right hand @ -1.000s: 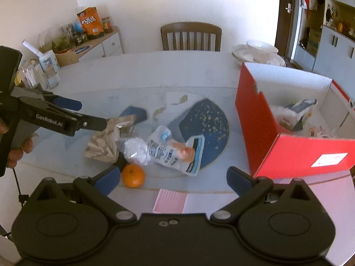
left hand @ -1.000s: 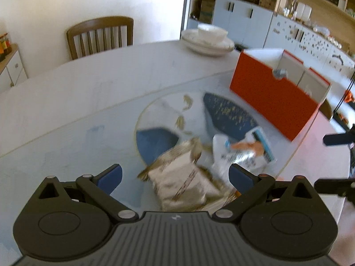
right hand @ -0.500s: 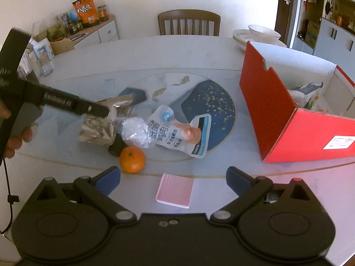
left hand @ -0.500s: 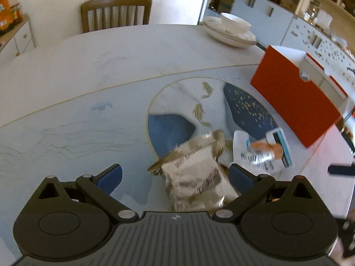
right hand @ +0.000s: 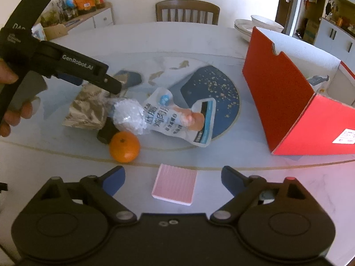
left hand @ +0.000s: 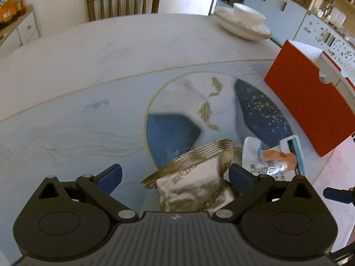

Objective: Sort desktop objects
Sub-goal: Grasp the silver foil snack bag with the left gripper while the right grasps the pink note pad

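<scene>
A crinkled silver-gold snack bag (left hand: 195, 177) lies on the table between the open fingers of my left gripper (left hand: 175, 174), which hovers just over it; it also shows in the right wrist view (right hand: 88, 108). Beside it lie a white food pouch (right hand: 177, 119), a clear plastic wad (right hand: 128, 115), an orange (right hand: 125, 147) and a small black object (right hand: 106, 133). My right gripper (right hand: 173, 177) is open and empty above a pink card pack (right hand: 175, 184). The red box (right hand: 288, 102) stands at the right, with items inside.
Stacked white plates and a bowl (left hand: 244, 24) sit at the table's far side. A wooden chair (left hand: 123, 1) stands behind the table. A sideboard with snacks and jars (right hand: 82, 11) is at the far left.
My left gripper has swung left and come closer over the snack bag. My right gripper has drawn back toward the table's near edge, so the pink card pack now sits between its fingers.
</scene>
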`<state>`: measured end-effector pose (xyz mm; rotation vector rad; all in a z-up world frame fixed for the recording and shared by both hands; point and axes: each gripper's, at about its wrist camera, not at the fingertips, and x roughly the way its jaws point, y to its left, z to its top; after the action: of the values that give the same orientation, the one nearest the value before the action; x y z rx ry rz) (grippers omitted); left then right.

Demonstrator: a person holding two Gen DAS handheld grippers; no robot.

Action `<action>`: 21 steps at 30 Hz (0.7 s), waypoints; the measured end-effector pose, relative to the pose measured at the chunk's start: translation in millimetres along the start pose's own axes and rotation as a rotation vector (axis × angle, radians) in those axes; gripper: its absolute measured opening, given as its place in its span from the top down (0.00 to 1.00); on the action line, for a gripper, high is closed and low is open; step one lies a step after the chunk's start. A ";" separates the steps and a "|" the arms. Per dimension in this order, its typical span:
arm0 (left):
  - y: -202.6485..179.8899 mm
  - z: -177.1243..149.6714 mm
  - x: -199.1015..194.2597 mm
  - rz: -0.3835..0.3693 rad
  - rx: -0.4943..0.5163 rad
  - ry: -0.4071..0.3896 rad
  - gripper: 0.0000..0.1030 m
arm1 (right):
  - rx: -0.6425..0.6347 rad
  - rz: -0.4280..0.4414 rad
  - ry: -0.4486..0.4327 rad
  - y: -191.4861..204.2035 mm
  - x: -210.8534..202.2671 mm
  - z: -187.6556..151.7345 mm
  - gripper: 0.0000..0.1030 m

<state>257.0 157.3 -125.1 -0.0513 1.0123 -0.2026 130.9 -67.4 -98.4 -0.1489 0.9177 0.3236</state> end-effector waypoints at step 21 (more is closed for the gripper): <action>10.7 -6.4 -0.5 -0.019 -0.061 0.023 0.38 | 0.048 -0.022 0.018 -2.9 5.9 -4.9 0.49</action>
<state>252.9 168.2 -129.6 -0.1143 1.0413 -0.1907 131.5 -70.2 -106.1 -0.1174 0.9399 0.2796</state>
